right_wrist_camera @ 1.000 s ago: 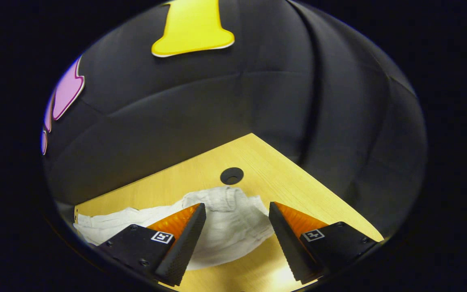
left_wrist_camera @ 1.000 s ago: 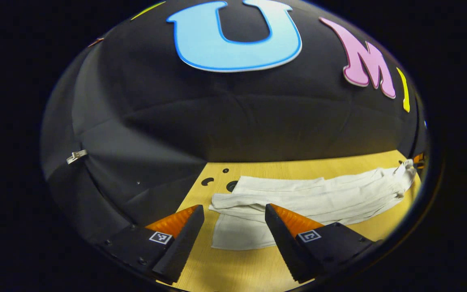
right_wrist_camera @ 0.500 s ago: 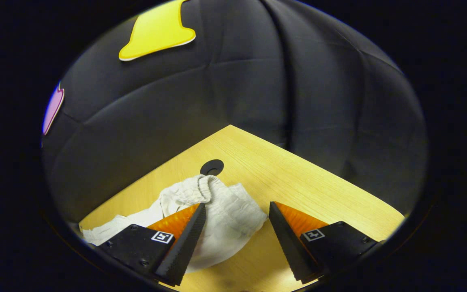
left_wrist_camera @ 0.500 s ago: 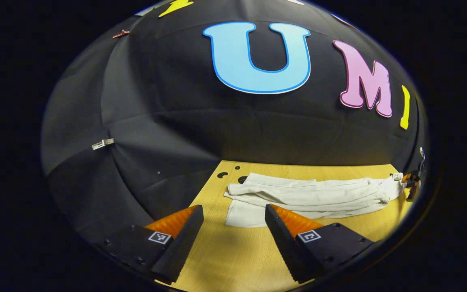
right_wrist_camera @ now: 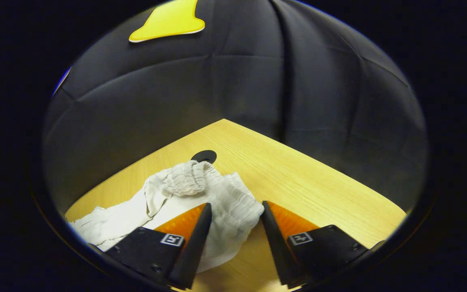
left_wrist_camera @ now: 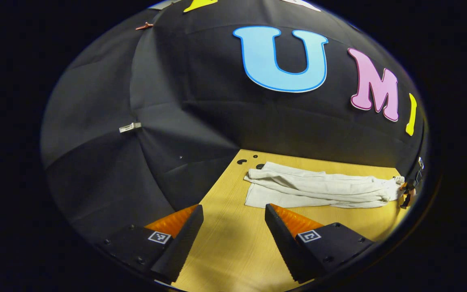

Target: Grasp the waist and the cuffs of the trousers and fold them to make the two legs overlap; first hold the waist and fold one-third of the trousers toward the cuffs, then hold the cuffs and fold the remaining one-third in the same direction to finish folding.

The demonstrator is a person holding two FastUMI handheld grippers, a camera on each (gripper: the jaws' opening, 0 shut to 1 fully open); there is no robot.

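White trousers (left_wrist_camera: pixel 318 188) lie stretched across the wooden table (left_wrist_camera: pixel 233 243), legs overlapping, cuffs at the left end and waist at the right end. My left gripper (left_wrist_camera: pixel 232 211) is open and holds nothing; it hovers over bare table, a short way back from the cuffs (left_wrist_camera: pixel 258 194). In the right gripper view the bunched elastic waist (right_wrist_camera: pixel 189 178) lies just ahead. My right gripper (right_wrist_camera: pixel 235 207) is open, with the waist's edge (right_wrist_camera: pixel 237 211) lying between its fingers. The right gripper (left_wrist_camera: pixel 408 194) also shows far off at the waist end in the left gripper view.
Black cloth walls stand close behind the table on both sides. A round hole (right_wrist_camera: pixel 204 156) in the tabletop sits just past the waist, and small holes (left_wrist_camera: pixel 241 161) lie near the cuffs. A white clip (left_wrist_camera: pixel 130 127) hangs on the wall.
My left gripper has drawn back from the cuffs, so the trousers look farther off. My right gripper has moved in over the waist and its fingers have narrowed a little.
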